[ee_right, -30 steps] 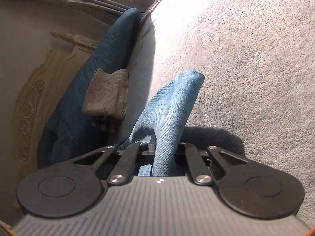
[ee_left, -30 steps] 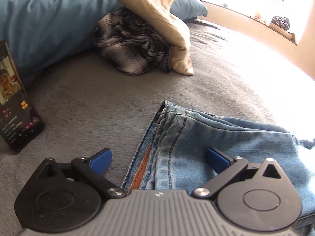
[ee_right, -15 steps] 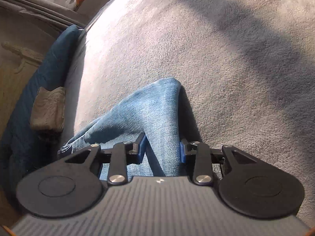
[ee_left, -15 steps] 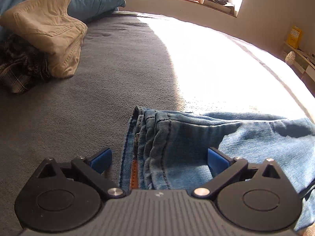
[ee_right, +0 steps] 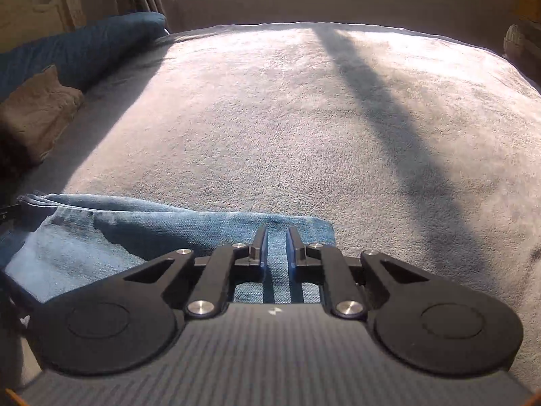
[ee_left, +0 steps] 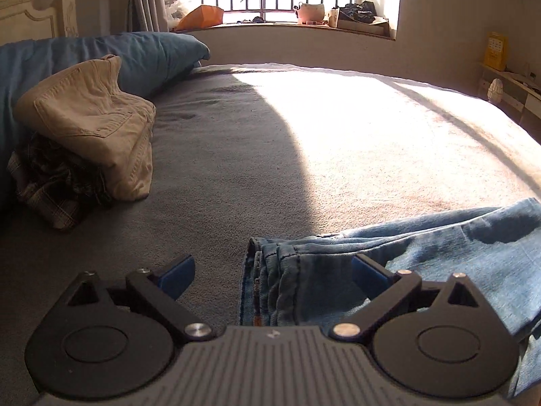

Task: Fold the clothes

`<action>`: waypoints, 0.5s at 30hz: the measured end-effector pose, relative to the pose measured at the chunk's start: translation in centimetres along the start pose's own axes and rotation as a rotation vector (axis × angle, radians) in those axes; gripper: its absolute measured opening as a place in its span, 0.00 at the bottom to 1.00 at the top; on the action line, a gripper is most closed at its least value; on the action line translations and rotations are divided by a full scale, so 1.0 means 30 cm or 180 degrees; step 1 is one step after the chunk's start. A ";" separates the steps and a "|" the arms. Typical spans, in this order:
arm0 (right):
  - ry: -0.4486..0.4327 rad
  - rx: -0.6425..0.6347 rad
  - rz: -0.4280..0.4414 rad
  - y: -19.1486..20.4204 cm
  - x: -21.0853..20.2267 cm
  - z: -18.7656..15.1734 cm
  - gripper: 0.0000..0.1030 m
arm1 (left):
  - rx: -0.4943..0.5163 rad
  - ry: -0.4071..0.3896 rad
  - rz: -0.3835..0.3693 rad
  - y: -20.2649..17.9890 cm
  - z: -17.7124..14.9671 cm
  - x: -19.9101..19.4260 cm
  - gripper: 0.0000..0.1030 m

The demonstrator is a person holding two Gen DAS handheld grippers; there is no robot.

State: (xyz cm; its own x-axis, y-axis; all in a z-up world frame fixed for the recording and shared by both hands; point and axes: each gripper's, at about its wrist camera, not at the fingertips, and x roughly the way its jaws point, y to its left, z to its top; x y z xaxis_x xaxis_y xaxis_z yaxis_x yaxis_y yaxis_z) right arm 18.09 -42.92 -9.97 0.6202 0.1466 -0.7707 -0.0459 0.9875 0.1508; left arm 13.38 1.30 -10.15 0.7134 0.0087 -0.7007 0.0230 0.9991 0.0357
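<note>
Blue denim jeans point(ee_left: 422, 257) lie flat on the grey bed point(ee_left: 236, 169), near us. On the far left we see beige trousers point(ee_left: 91, 125) on a plaid shirt point(ee_left: 50, 186), against a blue pillow point(ee_left: 148, 54). Our left gripper point(ee_left: 274, 270) has its pads wide apart around the folded waistband. Our right gripper point(ee_right: 276, 250) is at the jeans' right end, pads nearly together with a narrow gap; we cannot tell if cloth is between them.
</note>
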 end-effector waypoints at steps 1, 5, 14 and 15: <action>-0.0017 -0.0101 -0.0008 0.020 0.014 0.007 0.09 | -0.0002 0.0038 0.0005 -0.003 -0.010 0.011 0.94; -0.0086 0.0894 0.0242 -0.114 0.019 0.052 0.11 | -0.0081 0.0113 -0.0028 0.007 -0.032 0.029 0.95; 0.0684 0.2350 0.1387 -0.405 0.127 -0.019 0.33 | -0.0199 0.0158 -0.0129 0.030 -0.045 0.044 0.98; 0.0762 0.2381 0.1517 -0.404 0.144 -0.030 0.33 | -0.0214 0.0162 -0.0135 0.033 -0.046 0.047 0.99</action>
State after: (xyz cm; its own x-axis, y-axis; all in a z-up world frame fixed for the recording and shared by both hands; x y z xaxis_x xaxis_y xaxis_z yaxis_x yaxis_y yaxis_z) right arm 20.62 -54.21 -15.67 0.4830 0.6190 -0.6193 0.3156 0.5367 0.7825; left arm 13.45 2.35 -12.08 0.6761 -0.0333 -0.7360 0.0040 0.9991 -0.0415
